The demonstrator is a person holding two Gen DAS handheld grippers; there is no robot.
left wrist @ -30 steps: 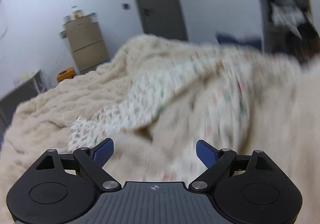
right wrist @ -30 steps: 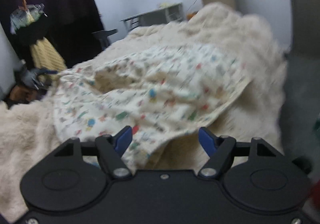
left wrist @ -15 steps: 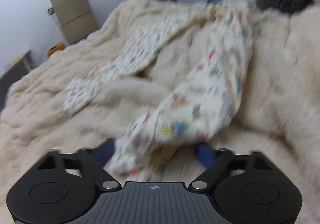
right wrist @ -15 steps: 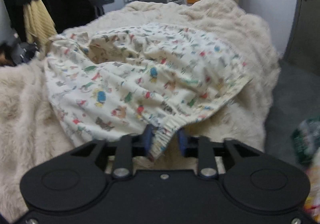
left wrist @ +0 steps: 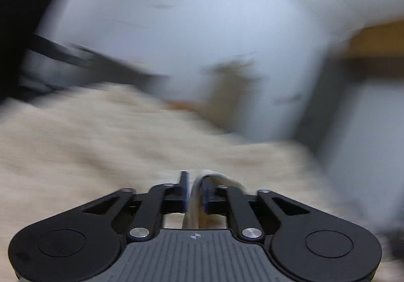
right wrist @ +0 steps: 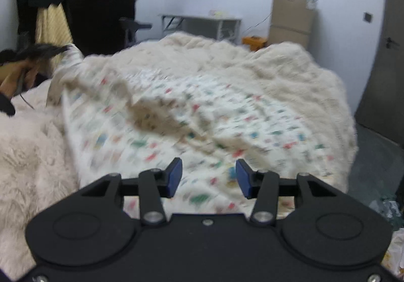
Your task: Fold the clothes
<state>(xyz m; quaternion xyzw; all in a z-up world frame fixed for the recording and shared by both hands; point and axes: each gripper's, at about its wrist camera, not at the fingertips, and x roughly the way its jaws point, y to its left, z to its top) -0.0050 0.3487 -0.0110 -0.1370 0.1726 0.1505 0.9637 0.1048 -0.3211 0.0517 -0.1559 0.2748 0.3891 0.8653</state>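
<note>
A cream garment (right wrist: 202, 110) printed with small coloured figures lies spread on a fluffy beige blanket (right wrist: 277, 67). My right gripper (right wrist: 209, 177) hovers over its near edge. Its jaws are opening, and the cloth lies below the blue pads (right wrist: 174, 176), not pinched by them. In the blurred left wrist view, my left gripper (left wrist: 195, 188) is closing with a strip of the garment (left wrist: 222, 179) pinched between its pads, above the blanket (left wrist: 88, 143). The right wrist view shows a hand (right wrist: 15, 75) at the far left and a garment corner (right wrist: 70, 55) lifted there.
Stacked cardboard boxes (right wrist: 290, 19) and a grey table (right wrist: 202, 22) stand against the far wall. A dark door (right wrist: 386, 55) is at the right. Clothes hang before a dark curtain (right wrist: 50, 4) at the left. Bags (right wrist: 388, 208) lie on the floor beside the bed.
My left gripper closed on the garment's end and swung away, its view now blurred and showing the wall. My right gripper let go of the elastic hem and opened.
</note>
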